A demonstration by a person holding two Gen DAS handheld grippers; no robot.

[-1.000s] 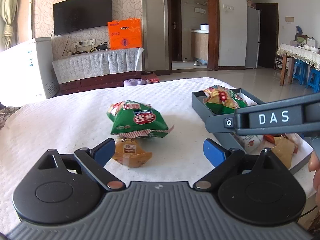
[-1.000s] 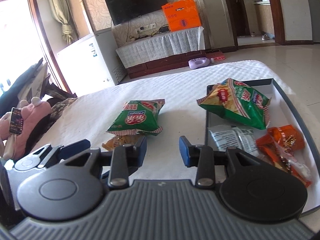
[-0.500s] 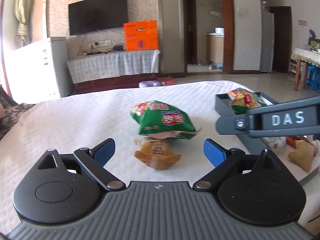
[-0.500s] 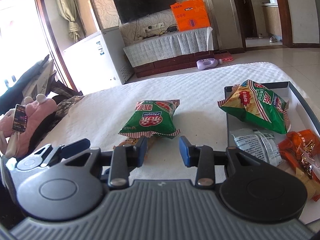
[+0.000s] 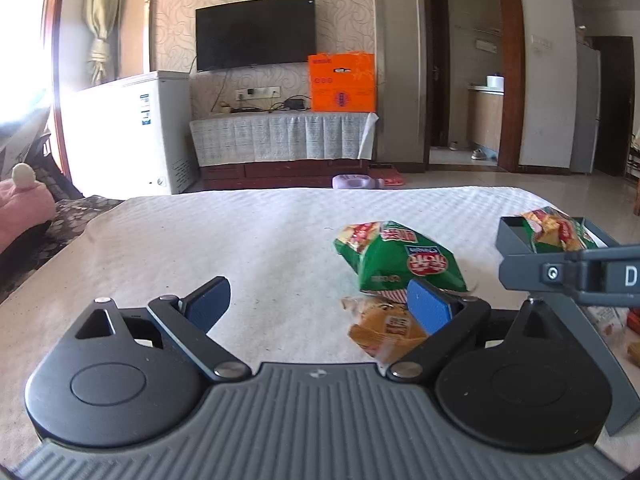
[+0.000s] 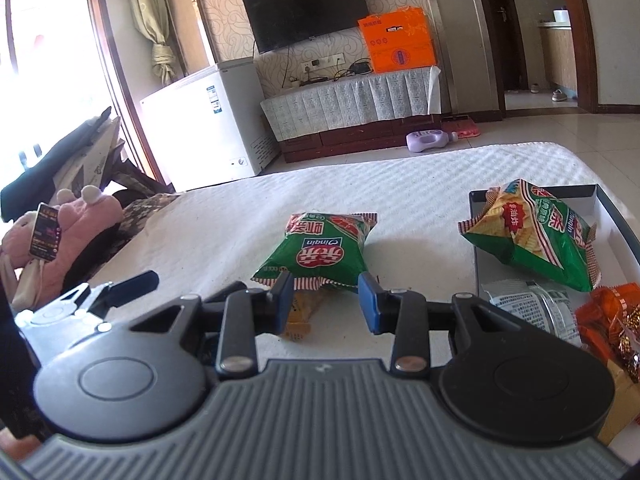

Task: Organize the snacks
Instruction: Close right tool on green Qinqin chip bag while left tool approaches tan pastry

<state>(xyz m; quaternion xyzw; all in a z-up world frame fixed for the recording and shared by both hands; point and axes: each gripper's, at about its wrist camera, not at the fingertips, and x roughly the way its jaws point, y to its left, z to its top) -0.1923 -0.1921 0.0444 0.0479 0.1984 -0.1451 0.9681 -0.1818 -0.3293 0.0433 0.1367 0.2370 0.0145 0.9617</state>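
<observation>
A green chip bag [image 5: 404, 260] [image 6: 320, 252] lies on the white tablecloth, with a small orange snack packet [image 5: 380, 328] [image 6: 300, 316] just in front of it. My left gripper [image 5: 318, 304] is open and empty, low over the cloth; both snacks sit ahead of its right finger. My right gripper [image 6: 326, 302] stands partly open with nothing between its pads; the green bag's near edge shows just beyond its tips. To the right, a grey tray [image 6: 600, 196] [image 5: 512, 232] holds a second green chip bag [image 6: 536, 232] [image 5: 556, 232].
The tray also holds a silver packet [image 6: 532, 304] and orange wrappers [image 6: 608, 312]. The right gripper's finger [image 5: 580, 272] crosses the left view at the right. A pink plush [image 6: 80, 216] lies off the table's left edge. Bare cloth [image 5: 220, 240] stretches left of the snacks.
The left gripper has swung left, so both loose snacks now appear by its right finger. The right gripper has shifted left; the green bag is now straight ahead of its tips. Jaws unchanged.
</observation>
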